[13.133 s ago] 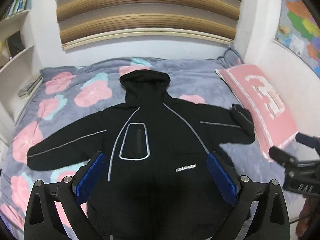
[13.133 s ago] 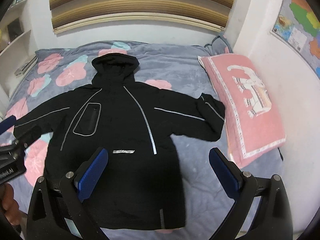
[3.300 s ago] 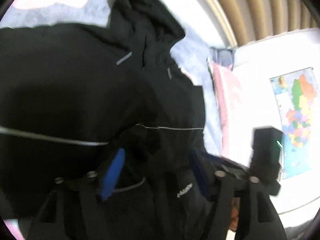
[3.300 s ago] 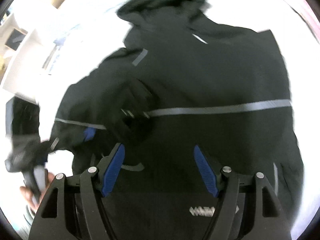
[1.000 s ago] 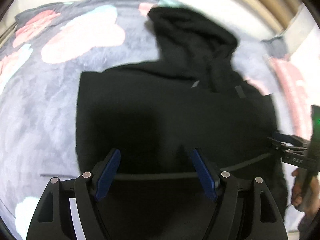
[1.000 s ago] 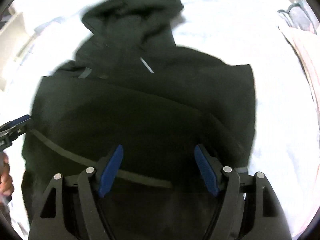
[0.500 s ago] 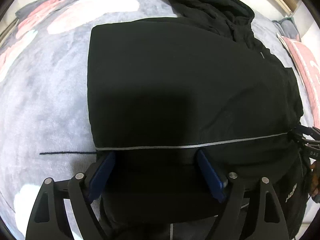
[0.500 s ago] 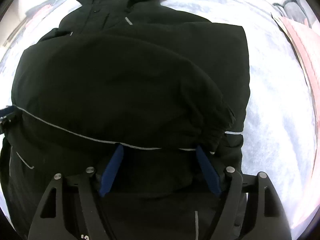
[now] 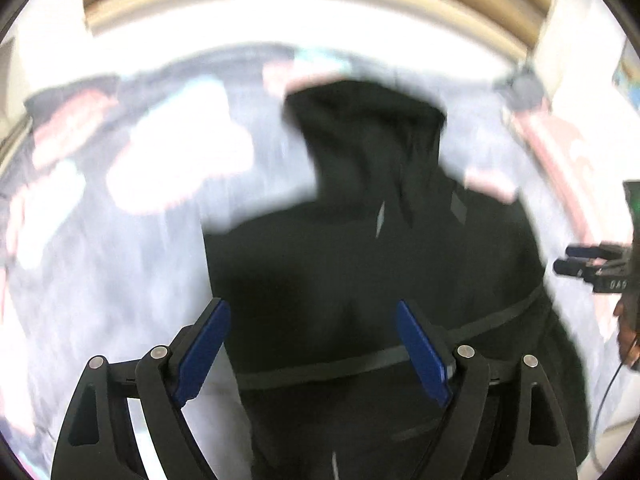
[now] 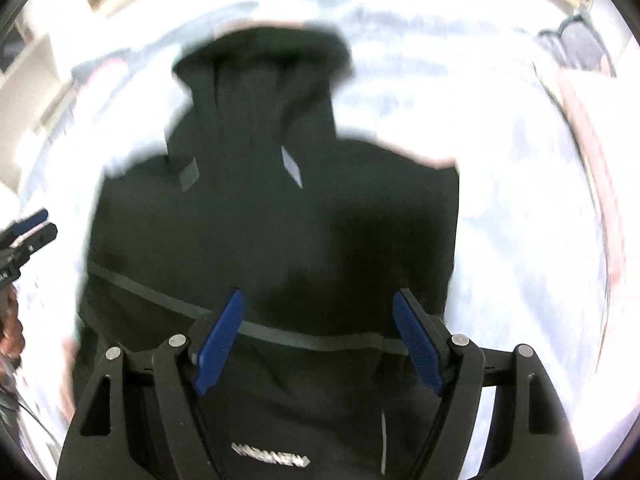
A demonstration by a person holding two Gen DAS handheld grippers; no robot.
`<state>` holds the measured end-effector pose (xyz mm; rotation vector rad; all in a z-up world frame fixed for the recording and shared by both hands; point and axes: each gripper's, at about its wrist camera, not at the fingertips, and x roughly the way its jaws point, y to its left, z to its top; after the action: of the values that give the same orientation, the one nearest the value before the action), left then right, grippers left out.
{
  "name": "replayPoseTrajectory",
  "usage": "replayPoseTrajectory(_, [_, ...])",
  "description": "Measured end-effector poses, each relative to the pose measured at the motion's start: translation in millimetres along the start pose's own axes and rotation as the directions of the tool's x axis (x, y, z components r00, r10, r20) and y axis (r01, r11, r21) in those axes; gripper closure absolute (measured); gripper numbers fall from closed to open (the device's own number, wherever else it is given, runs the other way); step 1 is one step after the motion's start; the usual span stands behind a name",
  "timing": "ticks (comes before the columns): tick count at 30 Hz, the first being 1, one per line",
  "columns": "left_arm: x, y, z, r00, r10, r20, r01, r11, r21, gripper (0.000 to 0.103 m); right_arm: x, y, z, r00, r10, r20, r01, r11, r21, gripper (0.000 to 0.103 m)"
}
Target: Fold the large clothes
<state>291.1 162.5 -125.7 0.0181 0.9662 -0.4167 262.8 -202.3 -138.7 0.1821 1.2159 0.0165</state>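
Left wrist view: the left gripper (image 9: 310, 344) hangs above the black hooded jacket with grey reflective piping (image 9: 360, 280), its blue-padded jaws spread wide with nothing pressed between them. The jacket lies on the grey bedspread with pink flowers (image 9: 120, 208), its sleeves folded in across the body, so the outline is a compact block. At the right edge the right gripper (image 9: 588, 260) shows, held by a hand (image 9: 628, 332). A pink pillow (image 9: 560, 152) lies far right. The picture is blurred.

Right wrist view: the right gripper (image 10: 320, 340) is likewise wide and empty above the jacket (image 10: 272, 240). The jacket's long axis runs near to far, hood (image 10: 264, 72) at the far end and hem nearest. The step in hand appears to be the fold of hem toward hood; it goes best if both grippers pinch the near hem corners evenly and carry them far together, keeping the tucked sleeves flat.
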Motion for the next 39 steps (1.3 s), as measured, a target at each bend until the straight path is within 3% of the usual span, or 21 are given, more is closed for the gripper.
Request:
replayPoseTrajectory(3, [-6.9, 9.3, 47.0, 0.996, -0.044, 0.078, 0.049, 0.997, -0.064, 0.017, -11.6, 17.8, 50.7, 0.996, 0.043, 0.079, -0.045, 0.999, 0.027, 0.023])
replayPoseTrajectory(8, [26.1, 16.3, 110.3, 0.992, 0.0, 0.13, 0.02, 0.988, -0.153, 0.017, 8.7, 15.7, 126.4, 0.985, 0.032, 0.17, -0.042, 0.998, 0.05, 0.023])
replayPoseTrajectory(13, [100.8, 33.9, 163.1, 0.995, -0.052, 0.086, 0.074, 0.959, -0.273, 0.018, 46.6, -3.0, 171.6, 0.981, 0.061, 0.187, -0.072, 0.996, 0.051, 0.023])
replayPoseTrajectory(19, [174.6, 28.1, 183.4, 0.998, -0.056, 0.012, 0.058, 0.969, -0.24, 0.018, 112.1, -7.6, 213.1, 0.986, 0.031, 0.164, -0.038, 0.999, 0.036, 0.023])
replayPoseTrajectory(21, [200.1, 21.6, 189.1, 1.0, -0.012, -0.015, 0.009, 0.978, -0.21, 0.018, 131.2, -9.9, 219.7, 0.988, 0.034, 0.151, -0.042, 0.998, 0.047, 0.027])
replayPoseTrajectory(22, [212.3, 18.4, 191.0, 1.0, 0.007, -0.028, -0.013, 0.98, -0.196, 0.018, 145.4, -10.5, 224.0, 0.991, 0.034, 0.132, -0.041, 0.998, 0.053, 0.037])
replayPoseTrajectory(24, [239.4, 16.0, 192.6, 0.995, 0.07, -0.068, -0.08, 0.982, -0.17, 0.026, 176.1, -9.5, 228.0, 0.998, 0.038, 0.046, -0.04, 0.998, 0.046, 0.077])
replayPoseTrajectory(25, [251.5, 18.5, 191.5, 0.991, 0.104, -0.083, -0.116, 0.981, -0.157, 0.065, 185.5, -9.8, 227.1, 1.0, 0.011, 0.027, -0.012, 0.999, 0.038, 0.092])
replayPoseTrajectory(26, [257.7, 23.9, 189.7, 0.99, 0.098, -0.106, -0.115, 0.979, -0.167, 0.083, 187.3, -13.4, 224.6, 0.999, -0.009, 0.036, 0.008, 1.0, 0.028, 0.095])
replayPoseTrajectory(27, [259.1, 36.9, 186.4, 0.992, 0.052, -0.112, -0.076, 0.971, -0.225, 0.084, 182.4, -18.9, 221.7, 0.998, 0.009, 0.061, -0.011, 0.999, 0.032, 0.095])
replayPoseTrajectory(29, [234.1, 63.2, 179.1, 0.999, -0.042, 0.006, 0.041, 0.943, -0.331, 0.084, 159.6, -40.7, 211.3, 0.988, 0.068, 0.138, -0.079, 0.994, 0.077, 0.095])
replayPoseTrajectory(30, [219.1, 75.9, 171.7, 0.989, -0.129, 0.066, 0.145, 0.91, -0.388, 0.084, 150.8, -49.6, 203.6, 0.979, 0.115, 0.166, -0.132, 0.987, 0.095, 0.096])
replayPoseTrajectory(31, [208.9, 81.8, 164.1, 0.974, -0.197, 0.113, 0.227, 0.881, -0.414, 0.084, 146.2, -51.5, 197.5, 0.975, 0.129, 0.181, -0.147, 0.985, 0.091, 0.096])
replayPoseTrajectory(32, [203.5, 82.6, 155.4, 0.958, -0.246, 0.147, 0.285, 0.869, -0.405, 0.083, 145.1, -48.1, 189.1, 0.975, 0.109, 0.192, -0.124, 0.99, 0.067, 0.096])
replayPoseTrajectory(33, [207.4, 81.0, 150.8, 0.964, -0.232, 0.13, 0.265, 0.882, -0.39, 0.083, 148.4, -43.5, 183.9, 0.978, 0.09, 0.189, -0.1, 0.994, 0.044, 0.096])
replayPoseTrajectory(34, [225.5, 80.4, 145.1, 0.98, -0.19, 0.062, 0.199, 0.905, -0.376, 0.082, 160.5, -37.7, 178.6, 0.984, 0.073, 0.162, -0.075, 0.997, 0.01, 0.096])
replayPoseTrajectory(35, [254.4, 83.3, 138.6, 0.985, -0.168, -0.044, 0.138, 0.913, -0.383, 0.078, 178.1, -34.6, 175.0, 0.992, 0.068, 0.11, -0.067, 0.998, -0.012, 0.096])
replayPoseTrajectory(36, [275.4, 88.6, 132.6, 0.974, -0.2, -0.106, 0.141, 0.901, -0.411, 0.078, 201.1, -34.1, 171.0, 0.996, 0.072, 0.043, -0.071, 0.997, -0.016, 0.096])
replayPoseTrajectory(37, [282.6, 94.5, 129.3, 0.969, -0.234, -0.078, 0.177, 0.879, -0.442, 0.078, 216.0, -34.5, 167.8, 0.995, 0.096, 0.001, -0.096, 0.995, -0.014, 0.096])
replayPoseTrajectory(39, [271.4, 94.6, 137.2, 0.97, -0.233, -0.066, 0.182, 0.881, -0.437, 0.076, 209.3, -35.5, 168.8, 0.995, 0.103, 0.017, -0.103, 0.995, -0.017, 0.088])
